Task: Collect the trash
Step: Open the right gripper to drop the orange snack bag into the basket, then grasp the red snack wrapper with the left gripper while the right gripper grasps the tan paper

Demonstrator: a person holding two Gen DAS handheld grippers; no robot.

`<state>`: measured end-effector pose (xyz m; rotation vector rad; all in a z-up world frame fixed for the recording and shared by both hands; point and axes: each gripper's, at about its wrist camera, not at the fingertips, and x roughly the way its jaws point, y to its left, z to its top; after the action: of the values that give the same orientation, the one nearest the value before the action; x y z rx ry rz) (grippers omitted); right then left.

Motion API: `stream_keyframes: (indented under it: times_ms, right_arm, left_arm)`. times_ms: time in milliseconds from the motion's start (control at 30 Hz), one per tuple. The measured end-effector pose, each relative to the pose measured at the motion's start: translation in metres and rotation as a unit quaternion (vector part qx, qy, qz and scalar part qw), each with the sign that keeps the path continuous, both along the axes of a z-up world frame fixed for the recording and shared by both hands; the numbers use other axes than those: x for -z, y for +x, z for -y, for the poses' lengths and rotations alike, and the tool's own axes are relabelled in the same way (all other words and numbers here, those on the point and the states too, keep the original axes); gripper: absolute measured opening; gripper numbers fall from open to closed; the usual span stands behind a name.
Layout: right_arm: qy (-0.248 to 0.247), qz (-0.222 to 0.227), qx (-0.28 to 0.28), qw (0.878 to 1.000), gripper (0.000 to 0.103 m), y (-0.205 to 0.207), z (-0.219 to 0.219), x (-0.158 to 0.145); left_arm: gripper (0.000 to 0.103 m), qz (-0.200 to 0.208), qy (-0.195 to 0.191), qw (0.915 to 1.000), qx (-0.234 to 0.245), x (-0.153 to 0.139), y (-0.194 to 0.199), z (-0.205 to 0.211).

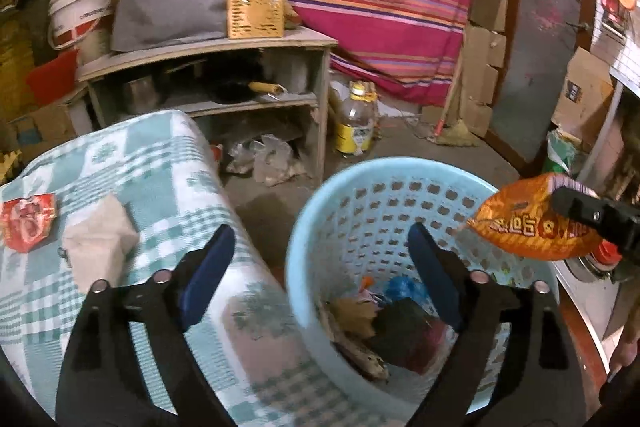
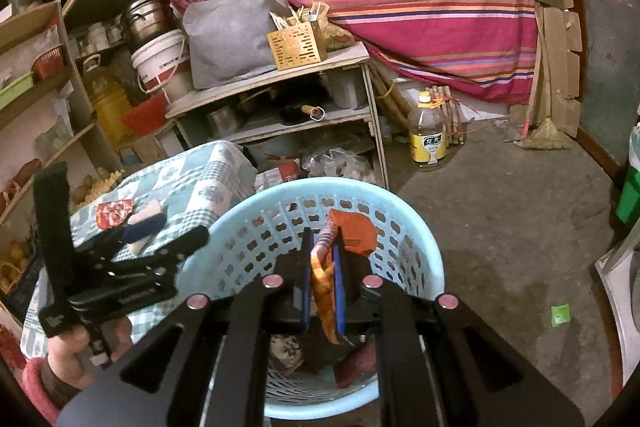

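- Trash here means wrappers and scraps: an orange snack bag (image 2: 352,231) is pinched between the fingers of the right gripper (image 2: 323,279), hanging over the open mouth of the blue basket (image 1: 304,227) on the floor.
- Right gripper: clenched on the bag, its pads pressing the crumpled foil from both sides.
- Left gripper (image 1: 320,267): fingers spread wide with nothing between them, poised above the gap between the basket and the checked cloth (image 1: 160,163) just beside it.
- Doing this step well, as I judge it: let the bag go only while it hangs well inside the rim, since light foil can drift or catch on the edge; spread the fingers fully so the foil does not cling to a pad.
- The free left gripper looks best sent to the cloth next, coming in low so the thin wrapper slides between the pads.
- Count on the cloth: one red wrapper (image 1: 28,221) and one pale crumpled paper (image 1: 100,239), lying close together.
- Count elsewhere: one basket, already holding several scraps at the bottom, too jumbled to number; one small green packet (image 2: 560,315) on the floor, well apart from the basket.
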<state>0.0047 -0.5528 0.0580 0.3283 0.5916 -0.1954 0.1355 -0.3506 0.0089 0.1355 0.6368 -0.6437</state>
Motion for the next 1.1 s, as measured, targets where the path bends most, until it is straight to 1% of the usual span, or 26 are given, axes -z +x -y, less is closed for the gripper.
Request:
stream_keyframes:
  times_ms: [167, 333, 400, 433, 467, 533, 633, 700, 767, 833, 900, 967, 1100]
  right_arm:
    - [-0.010, -0.005, 0.004, 1.000, 0.009, 0.004, -0.005, 0.000]
    - [-0.022, -0.026, 0.021, 0.999, 0.012, 0.017, -0.015, 0.003]
    - [-0.020, -0.038, 0.031, 0.999, 0.035, 0.022, -0.016, 0.006]
    - [-0.020, -0.042, 0.042, 0.998, 0.060, 0.025, -0.018, 0.008]
    - [-0.021, -0.042, 0.046, 0.998, 0.066, 0.025, -0.019, 0.008]
    - [-0.028, -0.051, 0.057, 0.997, 0.066, 0.031, -0.024, 0.007]
    - [-0.063, -0.052, 0.080, 0.993, 0.079, 0.036, -0.039, 0.001]
    - [-0.078, -0.045, 0.077, 0.993, 0.081, 0.043, -0.051, -0.006]
    - [-0.083, -0.029, 0.067, 0.994, 0.089, 0.049, -0.068, -0.013]
    - [-0.088, -0.022, 0.052, 0.995, 0.089, 0.058, -0.085, -0.016]
    - [-0.092, -0.020, 0.035, 0.995, 0.089, 0.068, -0.102, -0.017]
    - [-0.096, -0.024, 0.016, 0.995, 0.091, 0.081, -0.123, -0.014]
    - [-0.098, -0.033, -0.017, 0.994, 0.093, 0.103, -0.162, -0.004]
  left_arm:
    - [0.092, 0.005, -0.005, 0.9994, -0.032, -0.009, 0.006, -0.027]
    - [0.095, 0.015, -0.007, 0.9976, -0.068, -0.021, 0.014, -0.061]
    - [0.095, 0.019, -0.004, 0.9964, -0.082, -0.024, 0.017, -0.078]
    - [0.095, 0.022, -0.001, 0.9954, -0.093, -0.025, 0.020, -0.089]
    - [0.095, 0.023, 0.001, 0.9948, -0.099, -0.026, 0.022, -0.097]
    - [0.096, 0.025, 0.003, 0.9930, -0.116, -0.027, 0.025, -0.116]
    - [0.097, 0.028, 0.005, 0.9889, -0.146, -0.029, 0.032, -0.149]
    - [0.097, 0.025, 0.007, 0.9851, -0.170, -0.028, 0.039, -0.177]
    - [0.097, 0.023, 0.008, 0.9818, -0.188, -0.027, 0.045, -0.197]
    - [0.097, 0.019, 0.009, 0.9785, -0.205, -0.028, 0.051, -0.218]
    - [0.097, 0.019, 0.005, 0.9734, -0.228, -0.028, 0.055, -0.244]
    - [0.097, 0.017, 0.000, 0.9702, -0.242, -0.027, 0.057, -0.264]
    - [0.097, 0.015, 0.006, 0.9628, -0.270, -0.022, 0.062, -0.296]
